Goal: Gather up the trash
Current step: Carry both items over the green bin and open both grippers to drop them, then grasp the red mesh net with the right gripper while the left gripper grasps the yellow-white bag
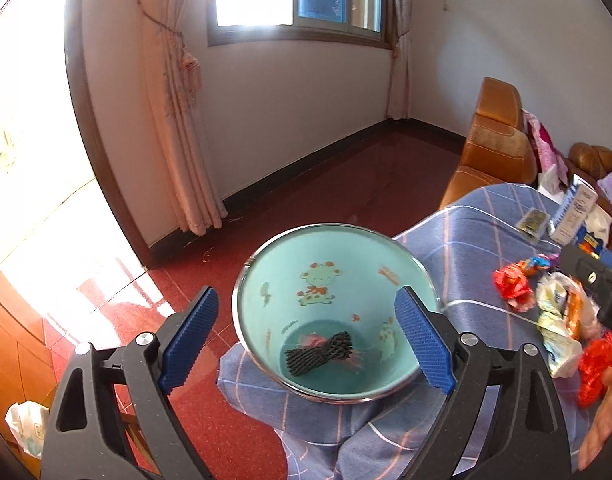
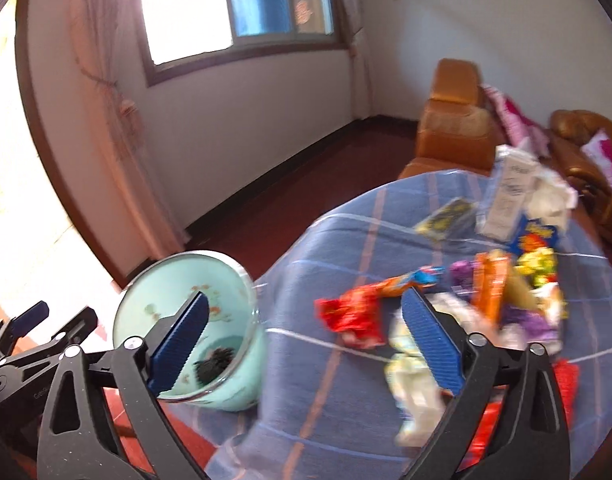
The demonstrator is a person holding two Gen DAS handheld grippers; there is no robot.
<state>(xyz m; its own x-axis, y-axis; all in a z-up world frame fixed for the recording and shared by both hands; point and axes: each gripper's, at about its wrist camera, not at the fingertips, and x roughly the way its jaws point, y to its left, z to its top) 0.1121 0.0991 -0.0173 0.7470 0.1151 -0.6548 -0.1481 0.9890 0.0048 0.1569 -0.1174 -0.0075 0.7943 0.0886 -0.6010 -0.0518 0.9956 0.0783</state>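
**Two scraps binned, most of the pile still on the table**

Two pieces are all I can make out in my mint-green trash bin (image 1: 330, 280): a black foam net sleeve (image 1: 320, 353) lying on its floor, with something pink (image 1: 356, 360) partly under it. The bin, printed with little cartoon animals, stands at the edge of the table under the blue checked tablecloth (image 1: 478, 240).

My left gripper (image 1: 306, 344) hangs over the bin's mouth with its blue pads spread wide and nothing between them. My right gripper (image 2: 306, 344) is just as wide and just as empty; its view is blurred, but it looks toward the heap.

By my reckoning I am early in the job. Still lying on the cloth:

- a crumpled red wrapper (image 1: 513, 286) nearest the bin
- a pale crinkled bag (image 1: 558, 320) just beside it
- a long orange wrapper with a blue end (image 2: 406, 280)
- purple and yellow wrappers (image 2: 538, 268) bunched behind
- a white carton (image 1: 572, 216) and a small dark packet (image 1: 532, 218) at the far side
- crumpled white paper (image 1: 600, 220) next to the carton

Off the table, a white wad (image 1: 26, 426) sits low at the left; I cannot tell whether it counts as trash. The red wrapper looks like the easiest next pick, being closest and apart from the rest.
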